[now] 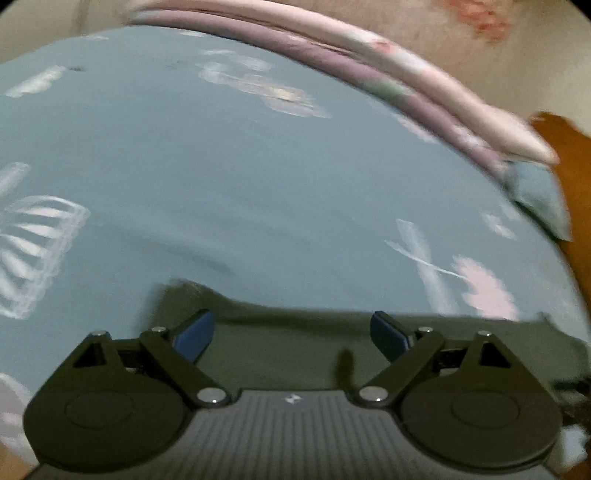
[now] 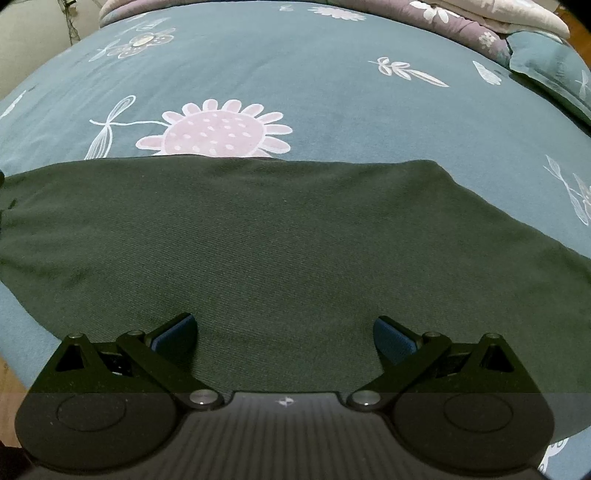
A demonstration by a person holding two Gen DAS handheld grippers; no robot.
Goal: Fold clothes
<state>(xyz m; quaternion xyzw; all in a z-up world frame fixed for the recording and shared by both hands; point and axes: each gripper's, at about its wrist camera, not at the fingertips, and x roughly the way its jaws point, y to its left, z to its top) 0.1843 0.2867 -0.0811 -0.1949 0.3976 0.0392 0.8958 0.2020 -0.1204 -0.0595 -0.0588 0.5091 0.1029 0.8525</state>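
A dark green garment (image 2: 280, 236) is spread flat on a bed covered by a blue-grey sheet (image 2: 332, 103) printed with white leaves and dragonflies; a large pink flower print (image 2: 218, 131) is seen on the sheet just beyond the garment's far edge, and its lowest petals are covered by that edge. In the right wrist view the garment fills the middle of the frame from side to side, its far edge running nearly straight and its right end sloping down toward the near side; the cloth looks smooth, with a fine ribbed weave.

The right tool (image 2: 284, 338) is held above the near part of the garment with its two blue-padded fingers (image 2: 177, 334) spread wide; nothing is gripped between them, and whether the tips touch the cloth cannot be told.

The left wrist view is blurred; the left tool (image 1: 291, 336) is likewise released, its fingers (image 1: 195, 334) standing far apart with only the garment's dark cloth (image 1: 288, 354) seen behind them; here the garment's far edge lies just past the fingertips, and bare sheet (image 1: 258, 184) stretches beyond it.

At the head of the bed a folded purple and pale pink quilt (image 2: 480, 22) is piled; a pillow (image 2: 550, 70) in the same blue-grey print lies beside it at the right.
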